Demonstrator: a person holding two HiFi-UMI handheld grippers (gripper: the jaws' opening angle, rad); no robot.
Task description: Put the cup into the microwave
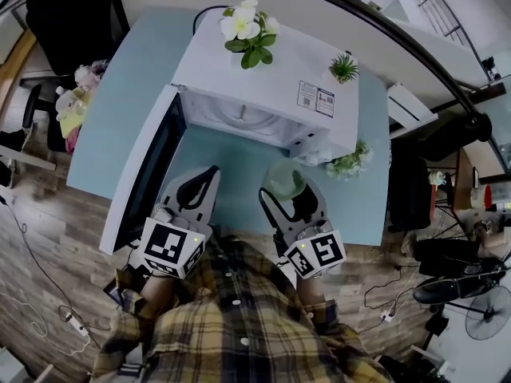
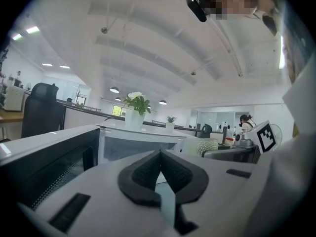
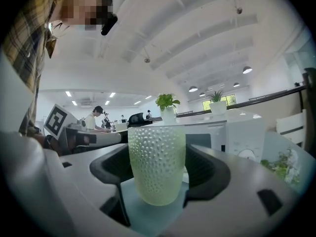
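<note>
**Cup gripped before the open microwave; left gripper closed and empty**

Nearest the camera, the person's plaid shirt (image 1: 239, 317) fills the lower edge of the head view, with both grippers held out over the pale blue table (image 1: 128, 102).

The right gripper (image 1: 288, 193) pinches the dimpled pale-green glass cup (image 3: 157, 162). Its two dark pads press against the cup's sides, and the cup stands upright between them. It appears to be just above the tabletop, though contact at its base cannot be confirmed.

The left gripper (image 1: 198, 182) sits beside it to the left. Its jaws are pressed together at the tips with nothing between them.

Beyond both grippers is the white microwave (image 1: 263, 78). Its door (image 1: 148, 174) is swung open to the left, and the cup is in front of the open cavity, outside it.

A white-flowered potted plant (image 1: 249, 26) and a small green plant (image 1: 344, 68) stand on top of the microwave. Another leafy plant (image 1: 349, 163) sits at its right front corner.
</note>
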